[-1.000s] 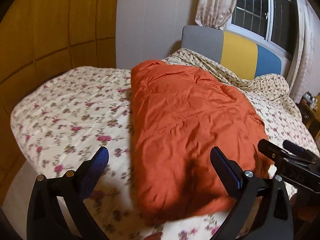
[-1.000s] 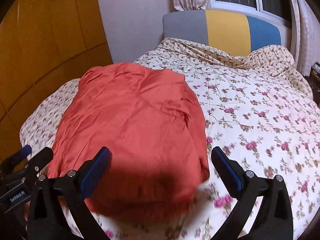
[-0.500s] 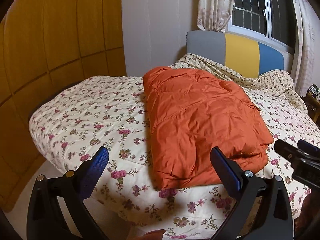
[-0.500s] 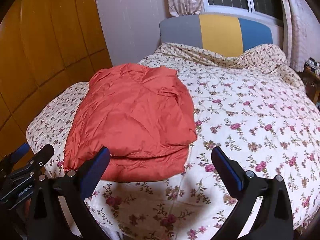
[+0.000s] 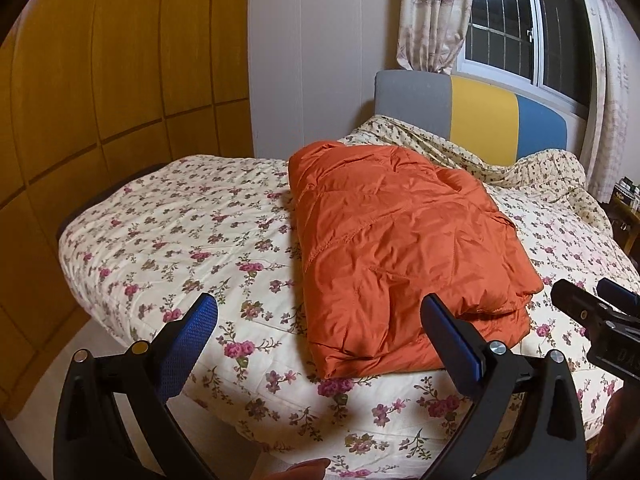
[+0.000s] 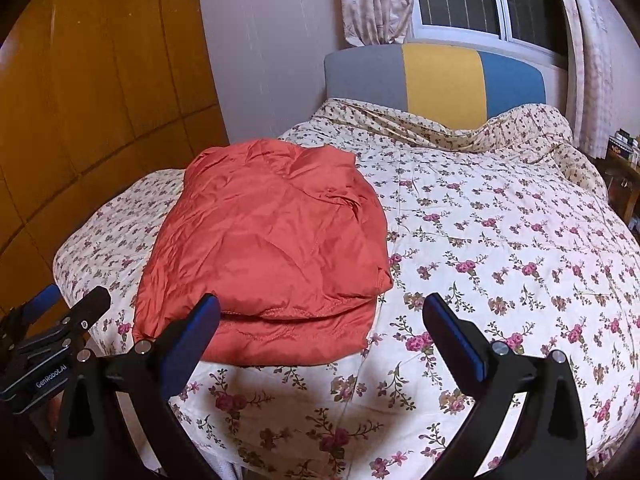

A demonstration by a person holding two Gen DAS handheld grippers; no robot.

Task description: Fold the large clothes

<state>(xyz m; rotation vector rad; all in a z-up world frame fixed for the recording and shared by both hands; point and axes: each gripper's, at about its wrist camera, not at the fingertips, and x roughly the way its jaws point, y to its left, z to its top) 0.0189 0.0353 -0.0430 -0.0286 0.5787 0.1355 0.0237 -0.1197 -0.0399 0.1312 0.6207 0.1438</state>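
Both the left gripper (image 5: 318, 322) and right gripper (image 6: 320, 322) have black plastic frames, blue textured finger pads (image 5: 188, 344), and silver and brass screws; one body bears a "GenRobot.AI" label (image 6: 51, 376).

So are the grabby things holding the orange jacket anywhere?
No. Both the left hand-held gripper and right hand-held gripper are open and empty; the orange jacket lies folded on the bed.
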